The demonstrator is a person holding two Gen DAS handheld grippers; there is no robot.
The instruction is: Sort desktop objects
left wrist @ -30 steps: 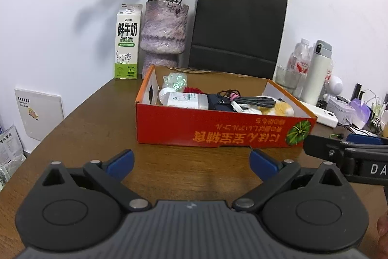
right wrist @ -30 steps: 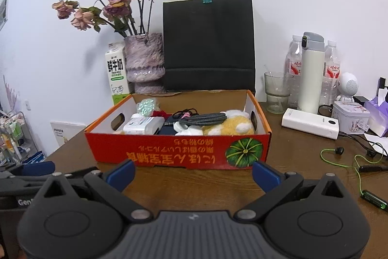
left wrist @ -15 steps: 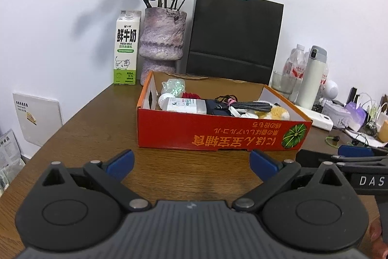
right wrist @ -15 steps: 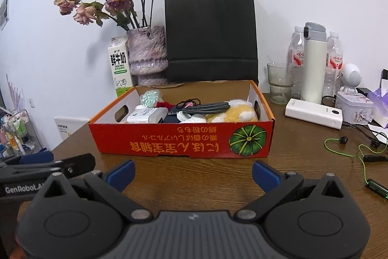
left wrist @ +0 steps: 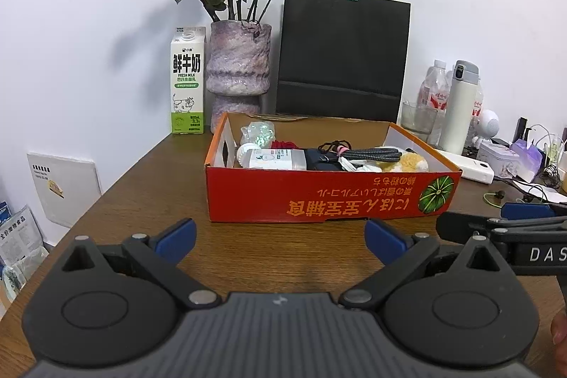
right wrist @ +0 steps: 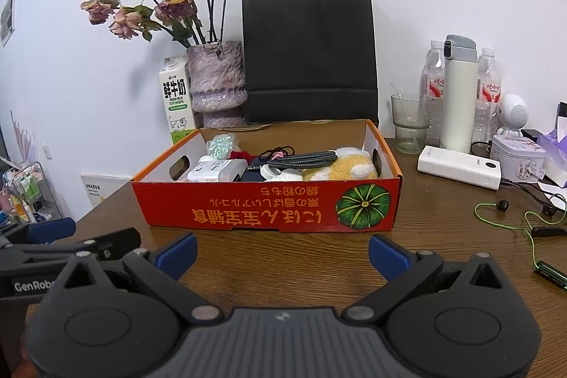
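Nearest, the left gripper [left wrist: 280,238] and the right gripper [right wrist: 281,254] hover side by side over the bare wooden table [left wrist: 248,257], each with its 2 blue-tipped fingers spread wide and nothing between them. Just beyond sits the red cardboard box [right wrist: 265,204], upright, holding a white bottle [left wrist: 276,159], a braided cable [right wrist: 301,161], a yellow plush toy [right wrist: 345,165] and smaller odds. Behind it stand a milk carton [left wrist: 187,80], a vase [left wrist: 239,69] of dried roses and a black paper bag [right wrist: 310,55] against the wall.

Red cardboard box [right wrist: 265,211]: front wall hides lower contents; dark item under braided cable [right wrist: 301,161] unidentifiable; milk carton [right wrist: 176,101] partly behind vase [right wrist: 217,78]; tissue pack [right wrist: 554,153] cut by edge
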